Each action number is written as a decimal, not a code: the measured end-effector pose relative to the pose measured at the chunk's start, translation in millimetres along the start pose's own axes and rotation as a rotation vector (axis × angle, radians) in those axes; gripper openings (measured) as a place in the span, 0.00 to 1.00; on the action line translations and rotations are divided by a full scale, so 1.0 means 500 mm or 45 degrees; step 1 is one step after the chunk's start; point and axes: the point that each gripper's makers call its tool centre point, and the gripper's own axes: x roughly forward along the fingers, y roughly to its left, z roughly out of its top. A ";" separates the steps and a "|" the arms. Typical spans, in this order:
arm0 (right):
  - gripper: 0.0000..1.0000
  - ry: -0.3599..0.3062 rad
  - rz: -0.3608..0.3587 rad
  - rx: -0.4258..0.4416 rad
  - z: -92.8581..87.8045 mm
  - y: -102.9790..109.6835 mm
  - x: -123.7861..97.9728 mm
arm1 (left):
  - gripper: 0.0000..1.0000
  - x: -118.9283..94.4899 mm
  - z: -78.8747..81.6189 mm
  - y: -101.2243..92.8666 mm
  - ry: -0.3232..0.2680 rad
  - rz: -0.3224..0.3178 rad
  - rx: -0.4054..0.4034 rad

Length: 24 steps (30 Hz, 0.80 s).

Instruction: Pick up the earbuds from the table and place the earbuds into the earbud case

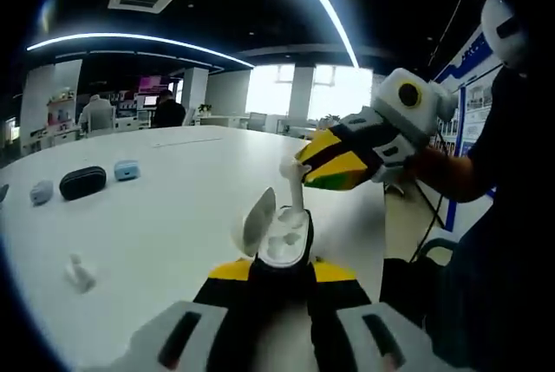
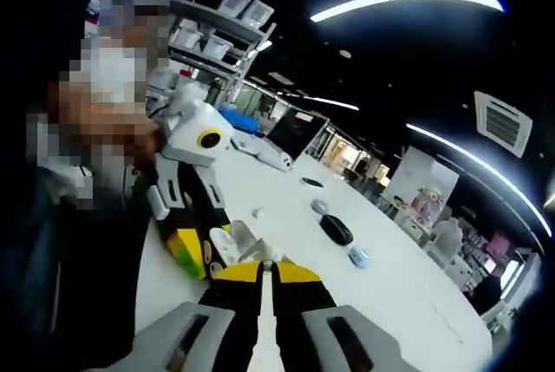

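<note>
In the left gripper view my left gripper (image 1: 282,270) is shut on a white earbud case (image 1: 279,238), its lid hinged open to the left. My right gripper (image 1: 305,166) comes in from the right, shut on a white earbud (image 1: 297,188) whose stem points down into the case. A second white earbud (image 1: 78,273) lies on the white table (image 1: 173,216) at the left. In the right gripper view my right gripper (image 2: 267,273) is shut, with the earbud (image 2: 267,262) at its tips, right beside the open case (image 2: 227,247) held by the left gripper (image 2: 206,255).
A black case (image 1: 82,182), a blue case (image 1: 127,170) and a grey-blue case (image 1: 41,192) lie at the table's far left; the black case (image 2: 336,229) is also seen mid-table. Shelves with bins (image 2: 217,29) stand behind. A person's arm (image 1: 451,172) holds the right gripper.
</note>
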 end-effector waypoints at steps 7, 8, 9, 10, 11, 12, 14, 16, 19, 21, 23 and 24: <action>0.04 0.012 0.019 -0.028 -0.003 0.011 0.014 | 0.25 0.000 0.000 -0.001 0.001 0.001 0.003; 0.04 0.018 0.017 -0.039 -0.005 0.012 0.015 | 0.25 0.000 0.000 -0.001 0.001 0.001 0.003; 0.04 0.019 0.015 -0.043 -0.005 0.012 0.015 | 0.25 0.000 0.000 -0.001 0.001 0.001 0.003; 0.04 0.021 0.016 -0.045 -0.005 0.012 0.014 | 0.25 0.000 0.000 0.000 0.001 0.001 0.004; 0.04 0.022 0.015 -0.046 -0.005 0.013 0.014 | 0.25 0.000 0.000 0.000 0.001 0.001 0.005; 0.04 0.022 0.014 -0.048 -0.005 0.013 0.014 | 0.25 0.000 0.000 0.000 0.001 0.001 0.006; 0.04 0.024 0.010 -0.065 -0.004 0.015 0.013 | 0.25 0.000 0.000 0.000 0.000 0.001 0.006; 0.04 0.023 0.007 -0.082 -0.001 0.015 0.011 | 0.25 0.000 0.000 0.000 0.000 0.001 0.004; 0.04 0.031 0.014 -0.102 -0.003 0.017 0.009 | 0.25 -0.001 -0.001 0.000 0.000 0.000 0.006; 0.04 0.035 0.018 -0.104 -0.006 0.020 0.009 | 0.25 -0.001 -0.001 0.000 0.001 0.000 0.007; 0.04 0.039 0.020 -0.111 -0.008 0.022 0.009 | 0.25 -0.001 -0.001 0.000 0.001 0.001 0.008; 0.04 0.041 0.021 -0.113 -0.008 0.023 0.009 | 0.25 -0.001 -0.001 0.000 0.001 0.001 0.007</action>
